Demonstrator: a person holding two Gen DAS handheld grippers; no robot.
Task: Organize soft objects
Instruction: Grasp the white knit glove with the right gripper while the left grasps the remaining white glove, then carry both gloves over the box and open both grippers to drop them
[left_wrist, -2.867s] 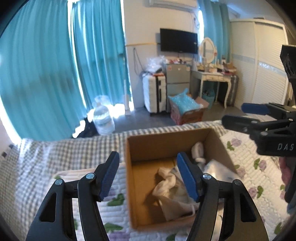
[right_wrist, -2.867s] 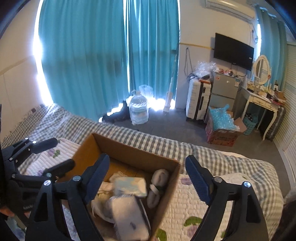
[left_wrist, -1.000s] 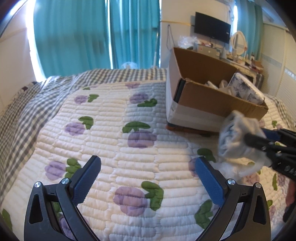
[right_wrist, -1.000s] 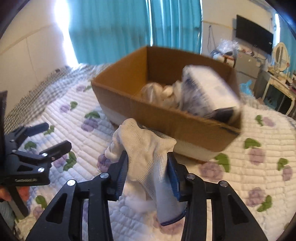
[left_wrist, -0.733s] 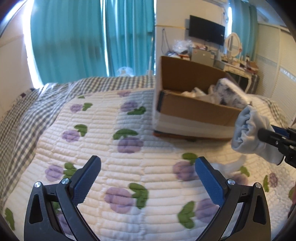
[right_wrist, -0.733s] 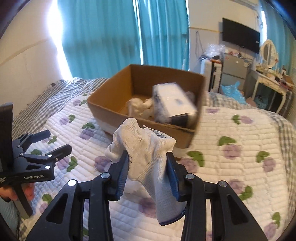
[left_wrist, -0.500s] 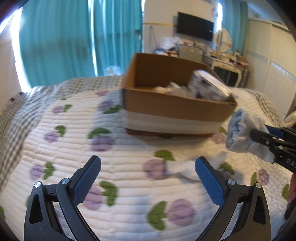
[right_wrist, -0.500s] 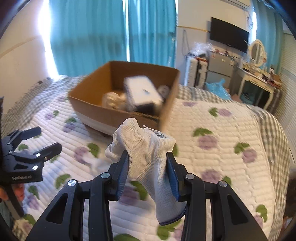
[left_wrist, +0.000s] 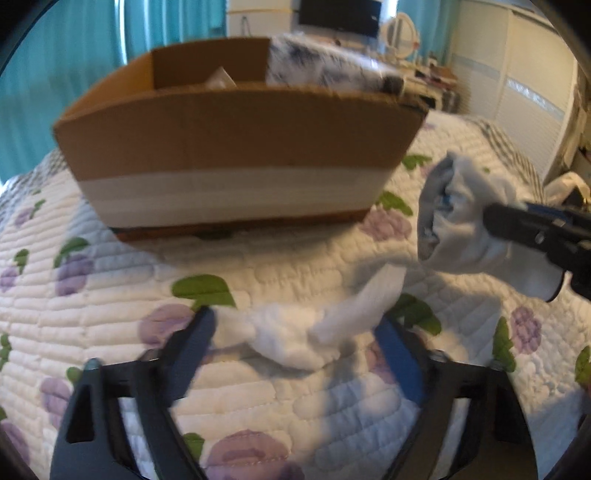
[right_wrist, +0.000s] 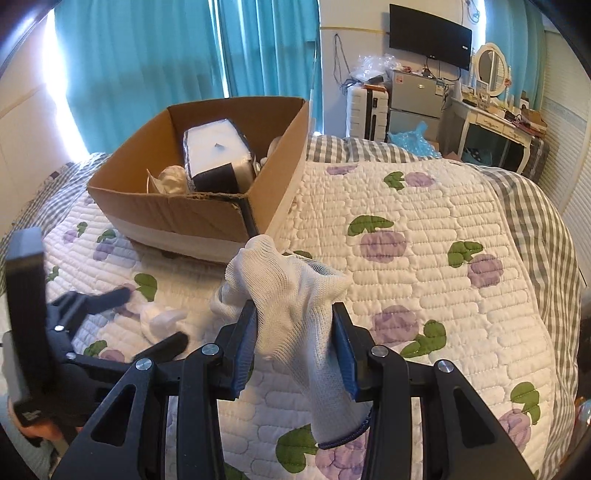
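My right gripper is shut on a white knit glove and holds it above the quilt; the glove also shows in the left wrist view. My left gripper is open, low over the quilt, with a white sock lying between its fingers; the sock also shows in the right wrist view. A cardboard box stands just beyond, holding a wrapped white pack and other white soft items.
A quilted bedspread with purple flowers covers the bed. Teal curtains hang behind. A suitcase, a small fridge and a dressing table stand along the far wall.
My left gripper has moved forward and down so the sock now lies between its open fingers. My right gripper still holds the glove, now a little right of the box.
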